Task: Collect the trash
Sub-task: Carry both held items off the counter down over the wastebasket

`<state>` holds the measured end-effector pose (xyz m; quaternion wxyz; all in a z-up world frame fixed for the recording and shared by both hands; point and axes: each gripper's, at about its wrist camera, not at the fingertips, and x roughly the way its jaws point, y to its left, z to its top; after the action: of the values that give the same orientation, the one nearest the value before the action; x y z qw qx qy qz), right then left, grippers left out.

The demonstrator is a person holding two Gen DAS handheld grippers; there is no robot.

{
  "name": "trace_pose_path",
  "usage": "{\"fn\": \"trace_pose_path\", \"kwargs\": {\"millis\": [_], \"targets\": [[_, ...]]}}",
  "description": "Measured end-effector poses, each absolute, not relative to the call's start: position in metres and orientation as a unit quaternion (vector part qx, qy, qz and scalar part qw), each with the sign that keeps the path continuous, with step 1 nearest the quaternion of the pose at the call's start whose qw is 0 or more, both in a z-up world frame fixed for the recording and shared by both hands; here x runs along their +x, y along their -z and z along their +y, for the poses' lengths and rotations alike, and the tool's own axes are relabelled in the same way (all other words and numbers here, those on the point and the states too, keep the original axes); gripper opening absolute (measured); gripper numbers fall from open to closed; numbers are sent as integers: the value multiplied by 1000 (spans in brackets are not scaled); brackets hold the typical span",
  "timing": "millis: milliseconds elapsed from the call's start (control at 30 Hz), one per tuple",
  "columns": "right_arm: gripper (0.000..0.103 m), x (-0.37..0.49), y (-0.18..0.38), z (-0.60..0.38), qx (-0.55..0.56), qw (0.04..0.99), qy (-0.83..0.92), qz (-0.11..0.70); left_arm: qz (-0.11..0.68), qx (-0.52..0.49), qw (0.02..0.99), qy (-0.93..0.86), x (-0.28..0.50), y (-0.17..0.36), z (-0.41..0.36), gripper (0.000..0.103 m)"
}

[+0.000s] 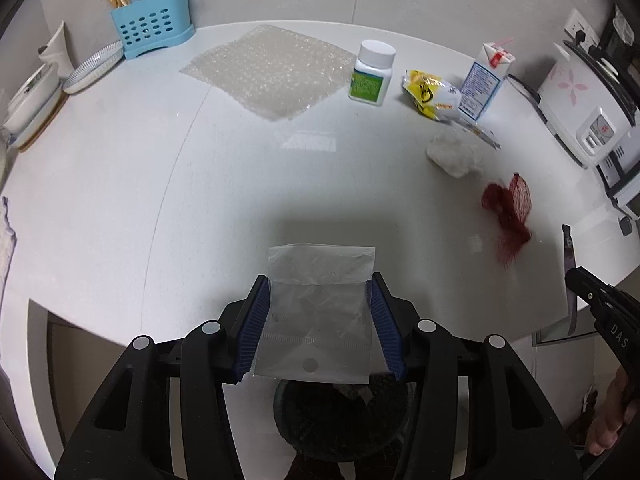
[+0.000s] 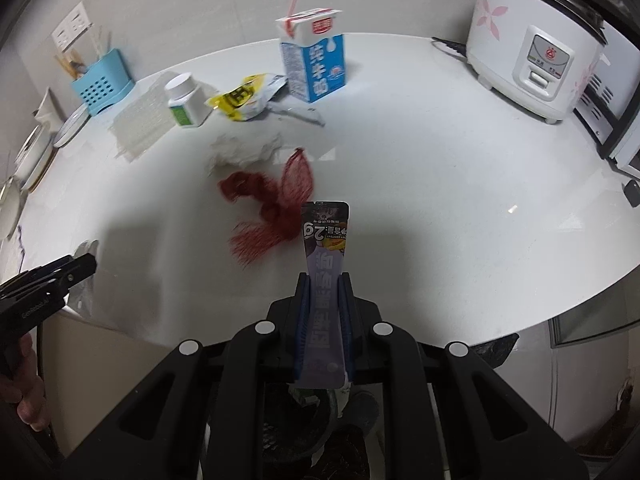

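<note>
My left gripper [image 1: 319, 286] is shut on a clear plastic bag [image 1: 320, 276], held flat between its blue pads above the white counter's front edge. My right gripper [image 2: 323, 282] is shut on a narrow purple snack sachet [image 2: 326, 236] that sticks up past its fingertips. On the counter lie a red mesh net [image 2: 266, 200], a crumpled white tissue [image 2: 244, 148], a yellow wrapper [image 2: 244, 98], a blue milk carton [image 2: 314, 60], a white pill bottle [image 1: 372, 72] and a sheet of bubble wrap [image 1: 272, 70]. A dark bin [image 1: 340, 420] sits on the floor below the left gripper.
A white rice cooker [image 2: 528, 44] stands at the right back. A blue utensil holder [image 1: 150, 20] and stacked dishes [image 1: 36, 100] sit at the left back. The right gripper's tip [image 1: 592, 292] and a person's hand [image 1: 612, 420] show in the left wrist view.
</note>
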<state>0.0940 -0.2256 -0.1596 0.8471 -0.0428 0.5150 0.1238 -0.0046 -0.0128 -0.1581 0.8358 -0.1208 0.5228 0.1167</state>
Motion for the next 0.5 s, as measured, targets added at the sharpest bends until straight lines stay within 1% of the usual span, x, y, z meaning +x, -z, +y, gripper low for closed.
{"fn": "trace_pose_path", "kwargs": {"millis": [233, 500], "targets": [[14, 58, 158, -219, -36, 847, -162, 505, 527, -125, 833, -109, -38, 164, -26, 49], [14, 14, 165, -206, -56, 842, -205, 496, 521, -132, 836, -111, -70, 168, -32, 49]]}}
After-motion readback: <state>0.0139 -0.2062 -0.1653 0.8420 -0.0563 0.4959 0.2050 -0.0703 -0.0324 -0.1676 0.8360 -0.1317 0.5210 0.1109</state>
